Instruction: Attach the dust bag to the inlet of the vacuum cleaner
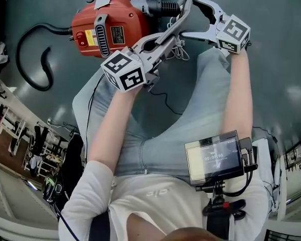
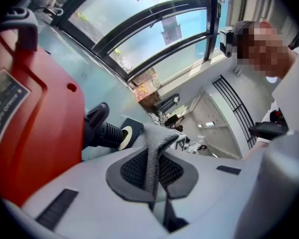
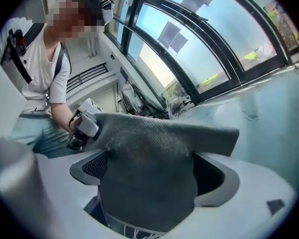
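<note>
The red vacuum cleaner (image 1: 108,31) lies on the floor ahead of me, its black ribbed inlet (image 1: 163,7) pointing right. In the left gripper view the red body (image 2: 35,123) fills the left and the inlet (image 2: 107,133) sits just beyond the jaws. The grey mesh dust bag (image 1: 186,6) hangs between both grippers beside the inlet. My left gripper (image 2: 154,183) is shut on a thin fold of the bag (image 2: 157,151). My right gripper (image 3: 149,183) is shut on a wide bunch of the bag (image 3: 154,148). A white drawstring (image 1: 178,48) dangles below.
A black power cable (image 1: 32,64) loops on the grey floor (image 1: 281,59) left of the vacuum. My knees in light jeans (image 1: 190,109) are under the grippers. A chest-mounted screen (image 1: 213,157) sits low right. Windows and a railing show in both gripper views.
</note>
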`<state>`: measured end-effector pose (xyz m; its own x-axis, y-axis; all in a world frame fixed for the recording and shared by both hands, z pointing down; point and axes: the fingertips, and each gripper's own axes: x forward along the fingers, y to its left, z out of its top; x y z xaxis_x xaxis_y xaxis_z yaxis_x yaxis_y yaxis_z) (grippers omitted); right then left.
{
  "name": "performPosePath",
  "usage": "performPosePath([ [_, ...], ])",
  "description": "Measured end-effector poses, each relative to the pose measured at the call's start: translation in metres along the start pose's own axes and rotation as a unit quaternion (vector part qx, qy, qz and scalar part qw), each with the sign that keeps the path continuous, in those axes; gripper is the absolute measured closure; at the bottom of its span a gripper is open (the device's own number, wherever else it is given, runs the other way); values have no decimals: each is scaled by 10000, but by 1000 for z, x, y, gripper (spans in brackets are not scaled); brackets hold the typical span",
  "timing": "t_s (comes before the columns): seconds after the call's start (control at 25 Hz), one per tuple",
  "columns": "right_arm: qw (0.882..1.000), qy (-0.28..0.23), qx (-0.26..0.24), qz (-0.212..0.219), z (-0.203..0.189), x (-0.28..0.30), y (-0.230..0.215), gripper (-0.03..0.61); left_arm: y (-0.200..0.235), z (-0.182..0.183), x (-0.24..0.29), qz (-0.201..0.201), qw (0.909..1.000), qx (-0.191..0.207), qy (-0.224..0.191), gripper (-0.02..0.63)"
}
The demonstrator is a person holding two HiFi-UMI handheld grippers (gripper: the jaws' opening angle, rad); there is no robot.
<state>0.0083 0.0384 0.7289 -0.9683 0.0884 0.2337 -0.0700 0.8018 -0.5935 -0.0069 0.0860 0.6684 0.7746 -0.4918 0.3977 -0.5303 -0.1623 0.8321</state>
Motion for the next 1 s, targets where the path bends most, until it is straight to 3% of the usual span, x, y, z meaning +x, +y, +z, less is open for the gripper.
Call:
performPosePath([
  [0.12, 9996, 5, -264, -108, 8, 16, -4, 28, 8, 5, -3, 278, 9995, 61, -160, 600],
  [0.32, 9978, 380, -537, 62, 5, 34, -5, 28, 13, -1, 2, 715, 9956, 591, 110, 598],
  [0.6, 9986, 198, -253, 429, 3, 30, -3, 28, 5, 0, -7, 257, 9986, -72, 447, 597],
  [0.76, 9961, 829, -274, 153, -24, 15, -17, 29, 13, 6, 1, 511, 9982, 64, 302, 598],
  [0.92, 9963, 698, -393, 308, -17, 37, -6, 29, 8, 2, -1, 309, 9990, 98, 311, 590],
  [1.0, 9952, 732, -510, 407, -15, 51, -2, 29, -3, -3, -3, 164, 9977, 301, 589, 503],
])
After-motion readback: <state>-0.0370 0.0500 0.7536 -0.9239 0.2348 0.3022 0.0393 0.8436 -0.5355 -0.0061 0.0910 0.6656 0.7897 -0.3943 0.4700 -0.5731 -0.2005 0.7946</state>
